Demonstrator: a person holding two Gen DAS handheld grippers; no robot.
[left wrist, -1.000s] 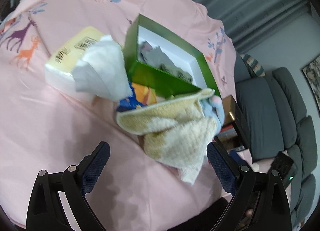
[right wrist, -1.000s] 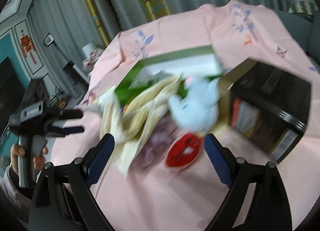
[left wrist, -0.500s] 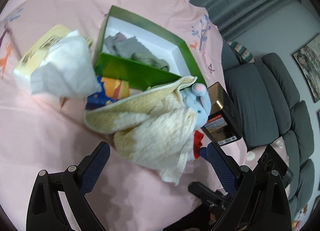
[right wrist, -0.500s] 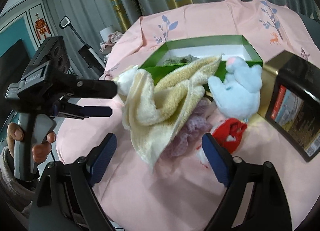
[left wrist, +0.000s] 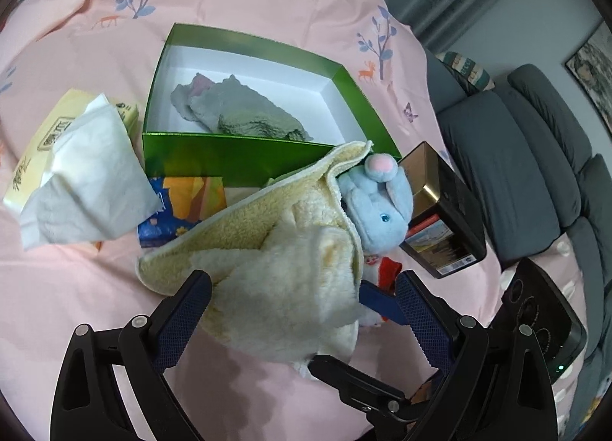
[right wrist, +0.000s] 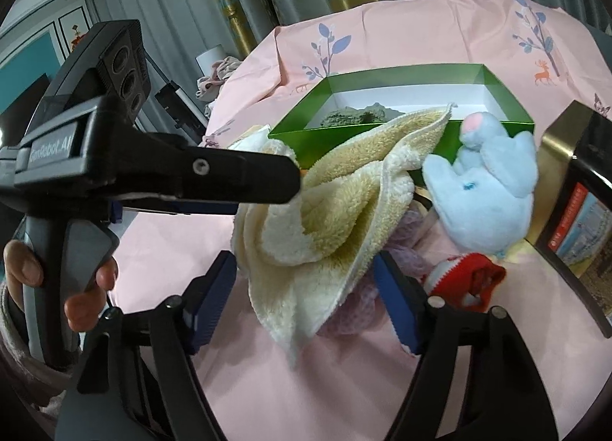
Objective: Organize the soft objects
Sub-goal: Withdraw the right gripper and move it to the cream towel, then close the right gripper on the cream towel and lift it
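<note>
Both claws, left gripper (left wrist: 302, 303) and right gripper (right wrist: 306, 295), gape wide around the cream towel (left wrist: 283, 272), bracketing it for a grab; towel drapes near the green box (left wrist: 267, 158), against the blue bunny (left wrist: 376, 207).

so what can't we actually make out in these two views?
- Purple soft item: right wrist view, mostly under the yellow towel; kind unclear.
- Blue plush rabbit: left wrist view, body hidden by the towel.
- Red-and-white item: right wrist view, partly behind the right gripper finger; identity unclear.
- Tissue box print: too small to read.
</note>
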